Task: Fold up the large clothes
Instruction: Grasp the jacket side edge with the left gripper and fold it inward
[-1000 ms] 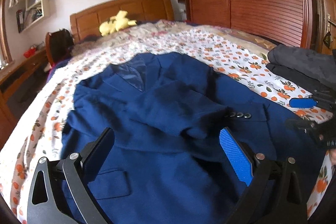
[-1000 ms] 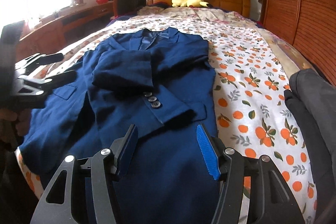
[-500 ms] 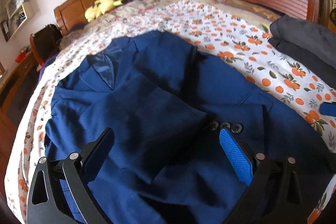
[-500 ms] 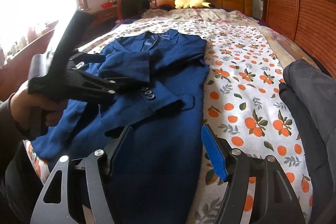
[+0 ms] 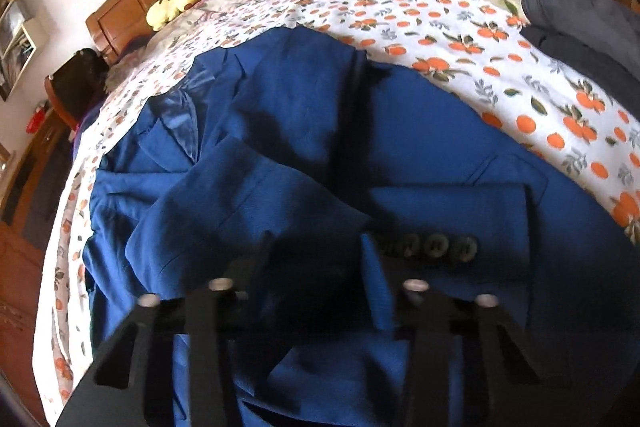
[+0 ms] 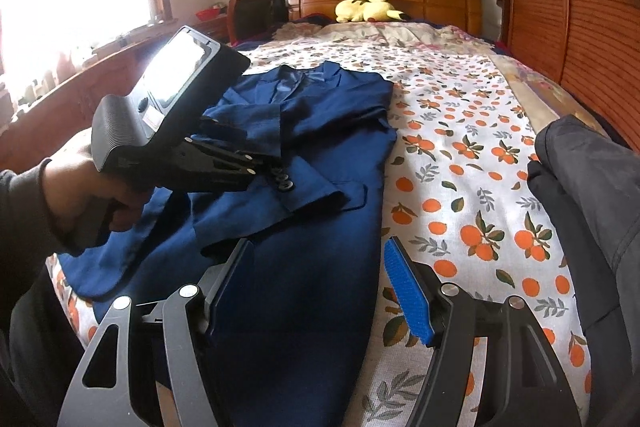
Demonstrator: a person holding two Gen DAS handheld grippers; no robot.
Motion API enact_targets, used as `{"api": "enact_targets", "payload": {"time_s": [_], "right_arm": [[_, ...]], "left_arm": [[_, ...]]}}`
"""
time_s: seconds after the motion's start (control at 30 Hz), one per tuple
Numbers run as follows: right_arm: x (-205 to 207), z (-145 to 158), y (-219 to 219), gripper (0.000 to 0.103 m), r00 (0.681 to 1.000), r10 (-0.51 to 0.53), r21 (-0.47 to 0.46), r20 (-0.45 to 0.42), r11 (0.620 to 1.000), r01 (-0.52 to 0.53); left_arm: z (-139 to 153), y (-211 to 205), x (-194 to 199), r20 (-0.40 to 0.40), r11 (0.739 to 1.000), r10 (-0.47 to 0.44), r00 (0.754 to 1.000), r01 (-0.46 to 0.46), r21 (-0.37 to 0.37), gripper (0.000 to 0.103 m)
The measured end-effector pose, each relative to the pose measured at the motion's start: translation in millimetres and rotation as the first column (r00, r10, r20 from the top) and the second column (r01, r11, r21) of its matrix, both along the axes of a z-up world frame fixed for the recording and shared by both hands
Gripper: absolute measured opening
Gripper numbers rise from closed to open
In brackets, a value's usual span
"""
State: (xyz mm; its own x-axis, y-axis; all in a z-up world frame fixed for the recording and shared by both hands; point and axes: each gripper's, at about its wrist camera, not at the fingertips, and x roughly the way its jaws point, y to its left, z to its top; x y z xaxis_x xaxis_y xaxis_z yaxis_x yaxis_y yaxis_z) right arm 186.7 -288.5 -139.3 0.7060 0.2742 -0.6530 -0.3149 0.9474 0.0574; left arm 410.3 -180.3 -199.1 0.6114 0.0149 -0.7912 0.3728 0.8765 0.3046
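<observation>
The wide bed with its white orange-printed cotton sheet (image 6: 472, 163) fills the room from the wooden headboard to the near edge, and there's plenty of bare sheet on the right, between the jacket and the heap of dark grey clothing (image 6: 592, 211) at the right edge. Centre-left lies the large navy-blue suit jacket (image 6: 320, 227), collar toward the headboard, both sleeves folded across its front, its left hem draping over the bed's near-left edge. Up at the headboard sits a yellow plush toy (image 6: 366, 7), well apart from everything. The left gripper (image 5: 316, 279), held in a hand (image 6: 86, 199), is down on the buttoned sleeve cuff (image 5: 448, 227), its jaws closing with blue fabric between them; whether the pads press yet, I cannot tell. The right gripper (image 6: 316, 287) hovers over the jacket's lower right edge, jaws apart, nothing held.
</observation>
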Motion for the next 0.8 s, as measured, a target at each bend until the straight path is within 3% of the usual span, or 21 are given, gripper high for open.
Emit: {"api": "enact_targets", "payload": {"time_s": [0.07, 0.1, 0.13, 0.2, 0.37, 0.57, 0.8], "right_arm": [[0.9, 0.3, 1.3, 0.065, 1.0, 0.0, -0.004, 0.002, 1.0, 0.0], [1.9, 0.2, 1.8, 0.065, 1.0, -0.001, -0.005, 0.002, 1.0, 0.001], [3.1, 0.6, 2.7, 0.065, 1.0, -0.002, -0.006, 0.004, 1.0, 0.002], [4.8, 0.5, 5.0, 0.065, 1.0, -0.002, -0.01, 0.005, 1.0, 0.003], [12.4, 0.3, 17.3, 0.065, 1.0, 0.006, -0.023, 0.007, 1.0, -0.006], [21.5, -2.1, 35.1, 0.065, 1.0, 0.013, -0.053, 0.005, 0.999, -0.013], [33.3, -5.8, 49.0, 0.065, 1.0, -0.003, -0.082, -0.005, 0.997, 0.002]], "left_arm": [[0.6, 3.0, -2.1, 0.007, 1.0, -0.011, 1.0, 0.011, 0.01, 0.021], [2.6, 5.6, -3.3, 0.016, 1.0, -0.007, 1.0, 0.007, 0.006, 0.006], [5.5, 8.9, -4.2, 0.022, 1.0, -0.001, 1.0, 0.001, -0.003, 0.004], [16.1, 17.7, -8.7, 0.054, 0.999, 0.018, 0.998, -0.016, -0.034, 0.003], [40.1, 36.1, -25.1, 0.139, 0.999, 0.034, 0.99, -0.03, -0.029, 0.003], [62.5, 73.4, -48.9, 0.175, 0.993, 0.071, 0.982, -0.053, -0.107, 0.003], [66.1, 105.5, -92.8, 0.198, 0.977, 0.1, 0.975, -0.059, -0.204, 0.003]]}}
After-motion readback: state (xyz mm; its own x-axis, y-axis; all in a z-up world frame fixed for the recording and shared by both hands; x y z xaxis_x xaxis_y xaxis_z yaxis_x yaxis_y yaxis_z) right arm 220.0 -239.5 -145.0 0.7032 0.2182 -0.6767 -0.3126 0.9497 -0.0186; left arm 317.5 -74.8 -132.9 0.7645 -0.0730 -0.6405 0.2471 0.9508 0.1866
